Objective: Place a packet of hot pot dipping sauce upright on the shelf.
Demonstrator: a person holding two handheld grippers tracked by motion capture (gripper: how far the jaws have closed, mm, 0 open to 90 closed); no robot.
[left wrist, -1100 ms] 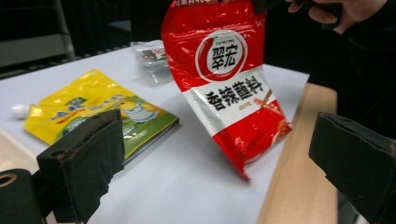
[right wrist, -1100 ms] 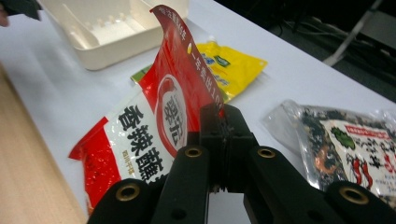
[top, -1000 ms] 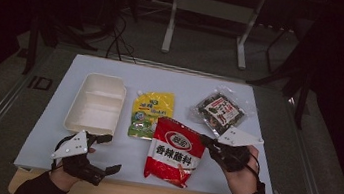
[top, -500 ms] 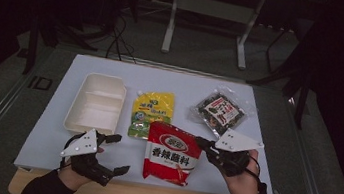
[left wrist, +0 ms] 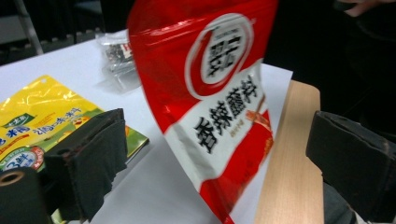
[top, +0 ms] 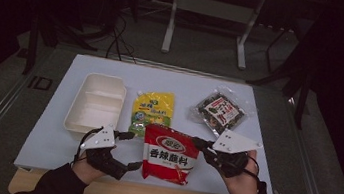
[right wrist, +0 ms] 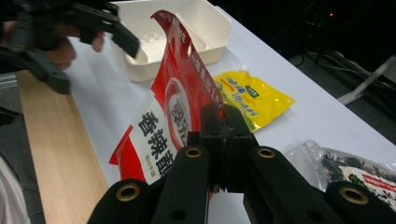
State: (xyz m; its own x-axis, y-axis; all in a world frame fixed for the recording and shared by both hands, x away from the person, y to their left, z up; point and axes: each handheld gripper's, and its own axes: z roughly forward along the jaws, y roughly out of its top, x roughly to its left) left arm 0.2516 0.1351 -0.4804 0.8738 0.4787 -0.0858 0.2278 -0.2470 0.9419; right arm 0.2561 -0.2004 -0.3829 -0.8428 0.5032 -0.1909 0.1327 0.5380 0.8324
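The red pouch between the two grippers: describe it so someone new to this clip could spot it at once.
On the white table, look at the near edge by the wooden strip, in front of the yellow pouch. The red pouch is there, pinched at its edge by the right gripper. Unlike its neighbours, it is bright red with a white label band.

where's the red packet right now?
High view: the red packet is at the table's near edge, centre, just in front of the yellow packet. The right gripper is shut on its right edge, lifting it; the open left gripper waits beside it.
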